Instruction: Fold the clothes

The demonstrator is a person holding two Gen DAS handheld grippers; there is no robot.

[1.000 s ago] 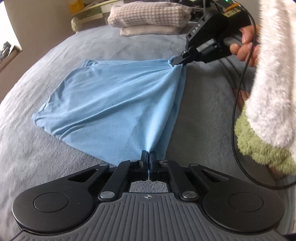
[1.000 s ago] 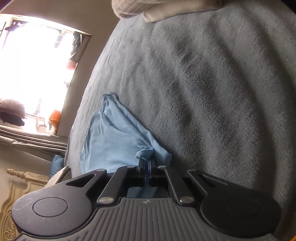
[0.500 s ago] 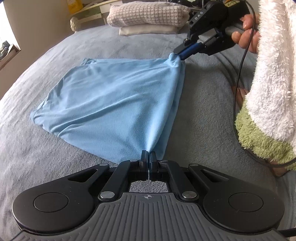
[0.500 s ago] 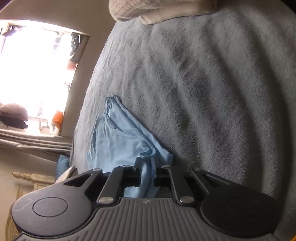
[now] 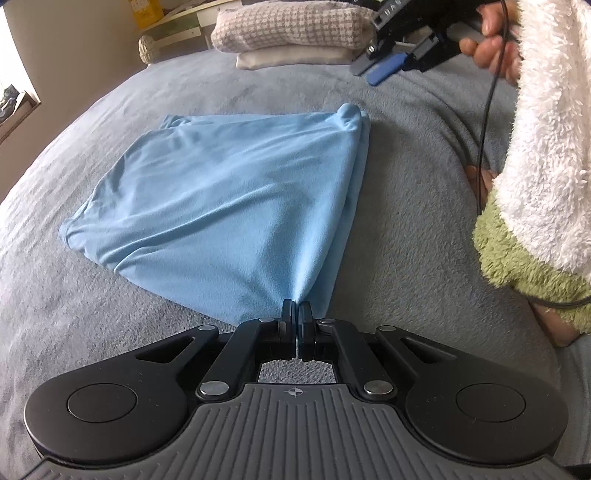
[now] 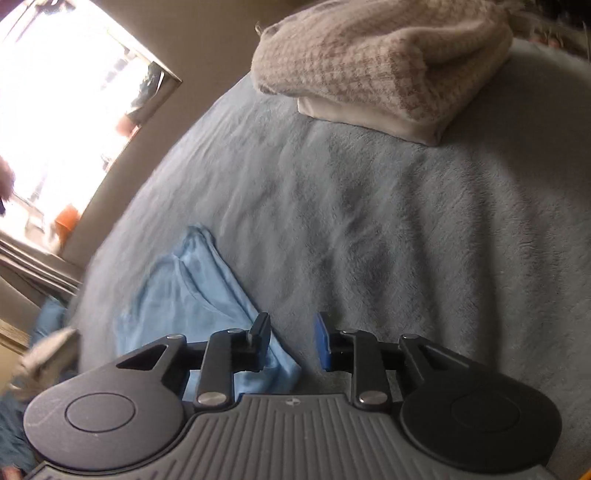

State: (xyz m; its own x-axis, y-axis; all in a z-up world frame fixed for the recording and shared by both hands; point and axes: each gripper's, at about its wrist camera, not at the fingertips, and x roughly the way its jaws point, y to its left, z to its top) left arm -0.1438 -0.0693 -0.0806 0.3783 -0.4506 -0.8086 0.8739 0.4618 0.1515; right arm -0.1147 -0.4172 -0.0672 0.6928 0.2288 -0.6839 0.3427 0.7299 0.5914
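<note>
A light blue garment [image 5: 229,199] lies folded on the grey blanket [image 5: 406,184]. My left gripper [image 5: 296,314] is shut on its near corner, and the cloth fans out from the pinch. My right gripper [image 5: 373,72] hangs above the bed beyond the garment's far corner, held by a hand. Its jaws are opening and nothing is between them. In the right wrist view the right gripper [image 6: 291,332] stands over the blanket, with the blue garment [image 6: 192,291] lying below and to the left of its fingers.
A stack of folded clothes, a checked knit [image 5: 291,26] on a cream piece [image 5: 295,59], sits at the far edge of the bed. A fluffy white and green sleeve [image 5: 546,155] fills the right side. A black cable [image 5: 484,147] hangs from the right gripper. A bright window [image 6: 62,122] is at left.
My right gripper let go of the garment's far corner, opened and rose away from it. The corner dropped onto the blanket. My left gripper kept still, shut on the near corner.
</note>
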